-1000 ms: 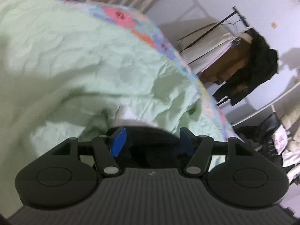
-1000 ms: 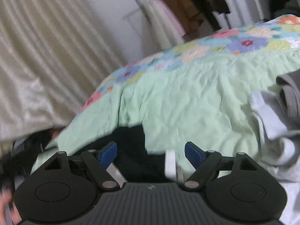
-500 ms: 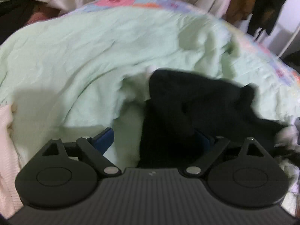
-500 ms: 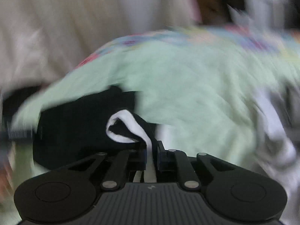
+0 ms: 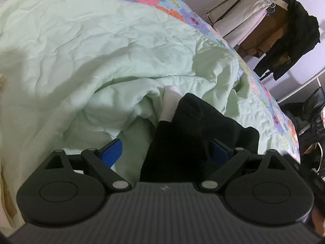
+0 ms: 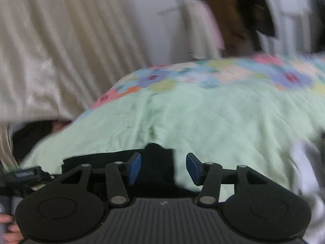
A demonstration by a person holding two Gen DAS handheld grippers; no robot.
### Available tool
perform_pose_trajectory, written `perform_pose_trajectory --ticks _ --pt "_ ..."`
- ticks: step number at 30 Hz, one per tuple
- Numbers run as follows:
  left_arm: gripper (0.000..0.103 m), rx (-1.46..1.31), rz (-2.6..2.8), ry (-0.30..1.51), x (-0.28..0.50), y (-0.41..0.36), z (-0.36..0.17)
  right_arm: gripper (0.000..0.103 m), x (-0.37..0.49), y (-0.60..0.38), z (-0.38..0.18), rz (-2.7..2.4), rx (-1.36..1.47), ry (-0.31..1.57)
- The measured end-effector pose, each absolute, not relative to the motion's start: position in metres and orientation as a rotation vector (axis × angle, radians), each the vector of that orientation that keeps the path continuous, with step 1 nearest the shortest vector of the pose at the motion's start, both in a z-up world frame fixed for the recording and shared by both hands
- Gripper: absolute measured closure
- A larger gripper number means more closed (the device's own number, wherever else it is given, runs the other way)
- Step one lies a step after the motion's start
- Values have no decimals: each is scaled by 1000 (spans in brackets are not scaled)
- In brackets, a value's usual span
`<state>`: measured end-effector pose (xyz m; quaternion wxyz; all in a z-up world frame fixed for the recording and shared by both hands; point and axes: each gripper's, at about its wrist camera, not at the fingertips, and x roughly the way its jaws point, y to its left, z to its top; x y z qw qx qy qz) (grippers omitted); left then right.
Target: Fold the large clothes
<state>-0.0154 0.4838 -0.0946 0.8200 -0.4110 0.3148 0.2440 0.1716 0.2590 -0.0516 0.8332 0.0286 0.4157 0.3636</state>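
my right view is smeared by motion, so the floral quilt edge (image 6: pixel 213 75) is only colour patches. the black garment (image 5: pixel 195 134) hides much of my left gripper's (image 5: pixel 165 152) right pad and runs out of sight beneath it

Home bedroom: bed with floral quilt (image 5: pixel 101 40), clothes rack (image 5: pixel 270 20), curtain (image 6: pixel 50 50).
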Motion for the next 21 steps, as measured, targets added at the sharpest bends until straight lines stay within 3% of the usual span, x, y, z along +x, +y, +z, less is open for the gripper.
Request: perform_pose_trajectory --ticks 1,3,4,6,9,13,15,17,21 --pt "10 -870 508 679 -13 484 -97 50 175 268 -57 775 53 892" --pt "10 -846 515 710 -9 482 -100 69 180 286 -67 785 37 914" --pt "10 -828 525 724 -7 481 -101 98 183 295 -72 790 29 925" --pt "10 -793 535 765 -4 478 -105 98 189 313 -83 799 14 947" --pt "12 -823 541 777 -3 480 -110 88 189 302 -75 683 -28 880" --pt "12 -883 531 779 -7 489 -114 83 175 283 -65 603 -133 801" --pt "12 -922 522 767 -10 493 -115 71 147 269 -55 735 -179 750" --pt "12 -1008 506 734 -16 504 -120 45 114 259 -48 903 -249 718" --pt "13 -990 496 672 -23 503 -105 42 76 262 -49 1024 -442 664"
